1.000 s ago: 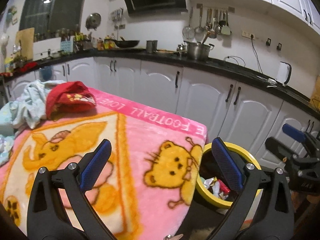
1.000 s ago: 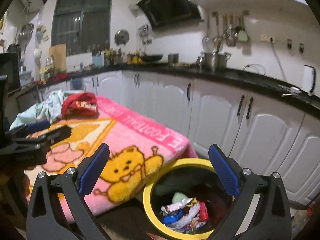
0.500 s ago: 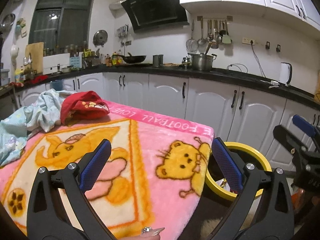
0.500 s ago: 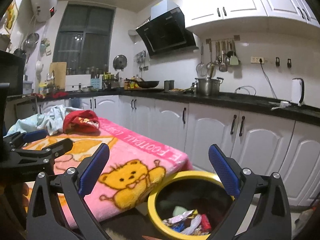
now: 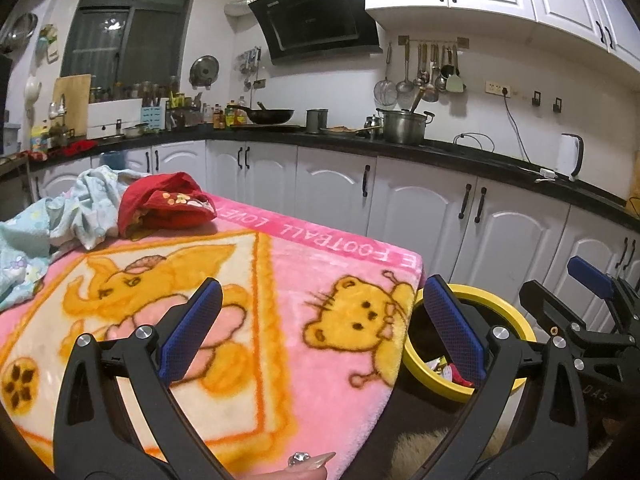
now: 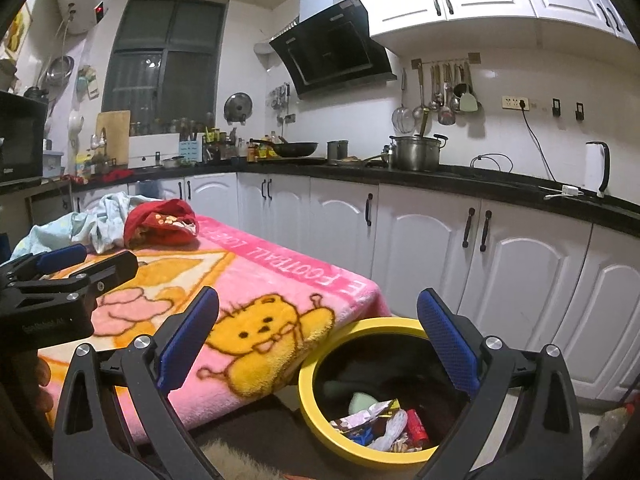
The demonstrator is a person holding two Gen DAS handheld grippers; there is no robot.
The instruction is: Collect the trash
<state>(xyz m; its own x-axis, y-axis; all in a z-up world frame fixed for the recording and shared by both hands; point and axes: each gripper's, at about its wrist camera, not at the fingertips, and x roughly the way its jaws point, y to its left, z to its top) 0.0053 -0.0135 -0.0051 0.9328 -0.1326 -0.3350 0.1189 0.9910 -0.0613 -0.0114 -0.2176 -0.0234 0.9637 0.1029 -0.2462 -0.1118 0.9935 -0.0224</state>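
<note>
Both tongs, left (image 5: 318,320) and right (image 6: 316,328), gape wide, empty. Wrappers (image 6: 380,424) in the bin (image 6: 320,412) at five o'clock look light and crinkly; pinch loose edges.

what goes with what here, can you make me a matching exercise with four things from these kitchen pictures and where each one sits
Things:
1. red cloth
2. wrappers
3. steel pot
4. white kettle

Places:
A. far right end of the black counter
B. inside the yellow bin
C. on the pink blanket, far corner
D. on the counter under the hanging utensils

Pairs: 1-C, 2-B, 3-D, 4-A
</note>
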